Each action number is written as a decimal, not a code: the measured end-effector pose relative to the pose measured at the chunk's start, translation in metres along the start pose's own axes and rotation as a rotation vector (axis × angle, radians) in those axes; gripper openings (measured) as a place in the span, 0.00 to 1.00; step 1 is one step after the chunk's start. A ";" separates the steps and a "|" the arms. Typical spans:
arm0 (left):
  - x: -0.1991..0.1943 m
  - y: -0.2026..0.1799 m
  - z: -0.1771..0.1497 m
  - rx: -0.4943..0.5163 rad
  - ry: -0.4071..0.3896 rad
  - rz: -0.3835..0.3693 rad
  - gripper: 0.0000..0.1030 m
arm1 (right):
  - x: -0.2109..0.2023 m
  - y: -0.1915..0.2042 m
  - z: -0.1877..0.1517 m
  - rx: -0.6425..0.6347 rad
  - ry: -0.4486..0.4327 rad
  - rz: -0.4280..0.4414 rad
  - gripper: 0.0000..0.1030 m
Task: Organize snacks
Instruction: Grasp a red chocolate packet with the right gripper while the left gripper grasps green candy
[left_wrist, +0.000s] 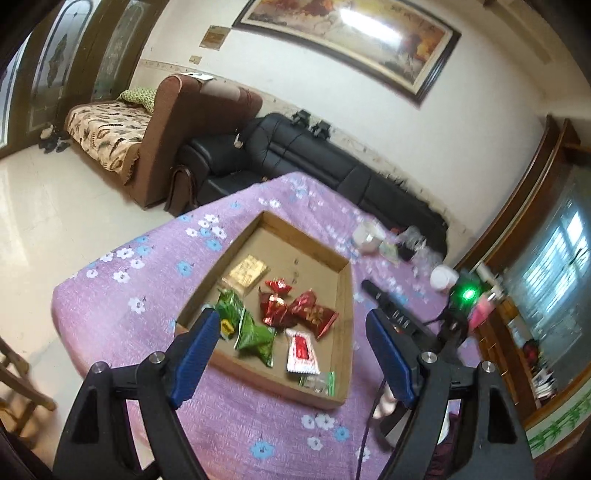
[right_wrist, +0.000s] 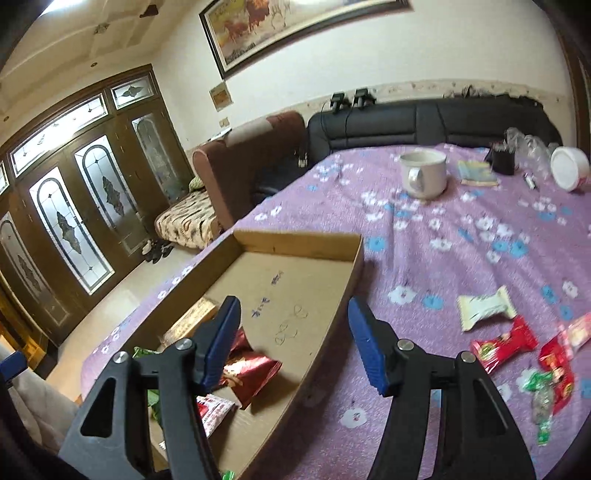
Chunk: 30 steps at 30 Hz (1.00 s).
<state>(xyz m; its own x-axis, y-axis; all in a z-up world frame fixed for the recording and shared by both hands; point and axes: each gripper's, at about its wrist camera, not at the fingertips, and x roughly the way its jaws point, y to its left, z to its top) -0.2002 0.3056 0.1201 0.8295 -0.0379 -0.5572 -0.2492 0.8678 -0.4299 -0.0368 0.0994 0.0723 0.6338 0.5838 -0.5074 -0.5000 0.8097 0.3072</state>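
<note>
Left gripper (left_wrist: 291, 350) hangs wide and empty over the box's (left_wrist: 345, 295) near end, where green, red and gold snacks (left_wrist: 280, 310) cluster; the far half is bare cardboard. Right gripper (right_wrist: 293, 332), wide and empty too, straddles the box's right wall, loose packets (right_wrist: 502, 343) on the desk (right_wrist: 443, 266) beside it.

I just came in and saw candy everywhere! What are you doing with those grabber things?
A person is tidying snacks into a cardboard tray on the purple flowered tablecloth. Several packets already lie inside, like a green packet and red packets. More wait on the cloth beside the tray: a white packet and a red packet. Right now the left gripper and the right gripper are both open and empty, hovering over the tray.
</note>
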 end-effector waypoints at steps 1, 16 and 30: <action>0.002 -0.005 -0.003 0.016 0.010 0.011 0.79 | -0.002 0.001 0.002 -0.006 -0.012 -0.008 0.61; 0.107 -0.107 -0.073 0.140 0.356 -0.463 0.79 | -0.152 -0.071 -0.007 -0.166 -0.078 -0.250 0.86; 0.121 -0.147 -0.096 0.315 0.438 -0.458 0.47 | -0.121 -0.217 -0.027 0.249 0.187 -0.239 0.61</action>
<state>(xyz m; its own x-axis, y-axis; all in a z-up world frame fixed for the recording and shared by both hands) -0.1109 0.1260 0.0474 0.5224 -0.5720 -0.6324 0.2885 0.8165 -0.5001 -0.0214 -0.1482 0.0451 0.5851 0.3747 -0.7192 -0.1781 0.9246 0.3368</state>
